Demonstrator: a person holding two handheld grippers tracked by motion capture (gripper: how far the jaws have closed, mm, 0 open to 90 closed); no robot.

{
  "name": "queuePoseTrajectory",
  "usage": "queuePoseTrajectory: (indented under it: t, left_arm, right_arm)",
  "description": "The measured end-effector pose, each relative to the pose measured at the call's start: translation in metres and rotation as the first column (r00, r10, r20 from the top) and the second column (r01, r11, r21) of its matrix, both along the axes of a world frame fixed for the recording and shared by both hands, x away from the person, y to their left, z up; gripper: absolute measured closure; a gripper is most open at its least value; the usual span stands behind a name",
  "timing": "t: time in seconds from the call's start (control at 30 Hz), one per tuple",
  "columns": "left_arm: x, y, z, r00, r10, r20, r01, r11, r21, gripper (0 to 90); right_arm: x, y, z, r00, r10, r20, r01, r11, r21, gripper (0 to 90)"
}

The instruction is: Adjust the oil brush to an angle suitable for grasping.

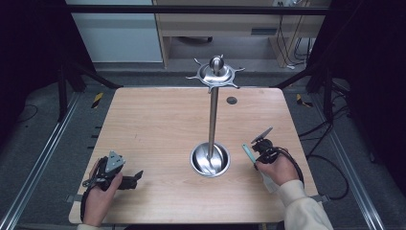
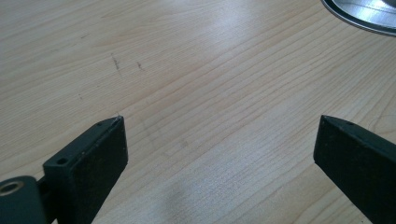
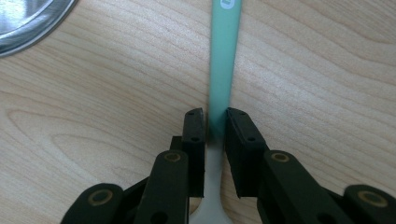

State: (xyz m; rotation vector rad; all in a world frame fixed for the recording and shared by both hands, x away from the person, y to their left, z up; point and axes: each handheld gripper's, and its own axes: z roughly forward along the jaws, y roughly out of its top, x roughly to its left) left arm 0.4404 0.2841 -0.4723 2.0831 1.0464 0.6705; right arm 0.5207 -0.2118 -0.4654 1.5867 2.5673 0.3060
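Observation:
A utensil with a teal handle (image 3: 223, 60) and a white lower part (image 3: 212, 205) lies flat on the wooden table (image 1: 153, 129), right of the metal stand's round base (image 1: 209, 160). My right gripper (image 3: 215, 114) is shut on the handle, one pad on each side. In the high view the right gripper (image 1: 258, 160) sits at the front right, with the teal handle (image 1: 248, 153) pointing away from the hand. My left gripper (image 2: 220, 120) rests open over bare wood with nothing between its fingers. It lies at the front left (image 1: 136, 176) in the high view.
The stand's thin pole rises from the base to a disc with hooks (image 1: 216, 74) over the table's far edge. Its base rim (image 2: 359, 14) shows at the upper right of the left gripper view. A small dark hole (image 1: 231, 100) marks the far side of the table.

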Motion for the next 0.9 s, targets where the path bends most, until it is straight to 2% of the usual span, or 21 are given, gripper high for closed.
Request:
queuePoseTrajectory:
  t: [0.27, 0.6, 0.67, 0.77, 0.9]
  left_arm:
    - [0.0, 0.0, 0.0, 1.0, -0.001, -0.001, 0.001, 1.0, 0.0, 2.6]
    - [0.0, 0.0, 0.0, 1.0, 0.001, 0.0, -0.001, 1.0, -0.004, 2.6]
    - [0.0, 0.001, 0.0, 1.0, 0.002, -0.001, -0.002, 1.0, -0.005, 2.6]
    - [0.0, 0.001, 0.0, 1.0, 0.006, 0.001, -0.006, 1.0, -0.008, 2.6]
    - [0.0, 0.003, 0.0, 0.9998, 0.017, 0.008, -0.017, 0.9998, -0.012, 2.6]
  right_arm:
    - [0.0, 0.001, -0.001, 1.0, -0.005, 0.003, 0.005, 1.0, -0.013, 81.0]
    - [0.001, 0.0, 0.0, 0.9995, -0.031, -0.004, 0.03, 1.0, -0.005, 82.1]
    - [0.0, -0.004, 0.003, 0.9992, -0.039, 0.005, 0.039, 0.999, 0.021, 82.1]
    - [-0.001, -0.01, 0.013, 0.9987, -0.044, 0.025, 0.043, 0.998, 0.034, 82.1]
    - [-0.004, -0.02, 0.037, 0.9941, -0.056, 0.094, 0.047, 0.995, 0.091, 82.1]
